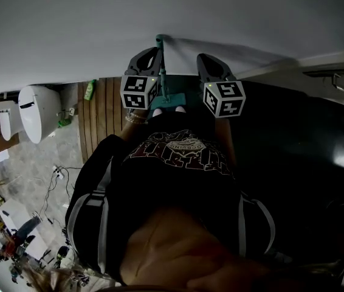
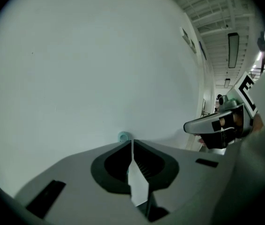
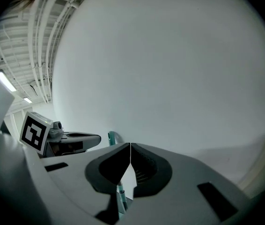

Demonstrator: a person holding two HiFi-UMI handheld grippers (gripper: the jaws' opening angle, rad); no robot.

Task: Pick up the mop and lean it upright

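Left gripper (image 2: 131, 142), jaws closed together, teal mop handle tip (image 2: 123, 136) just beyond, white wall (image 2: 99, 69), right gripper (image 2: 193, 124) alongside

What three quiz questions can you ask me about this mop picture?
1. True or false: the mop is lying down flat.
2. What stands at the left side of the head view? A) a toilet B) a bathtub C) a fridge
3. Fill the gap: the jaws of the left gripper and the right gripper are both ____.

Key:
1. False. Its handle stands up against the wall.
2. A.
3. Shut, with nothing held between them.
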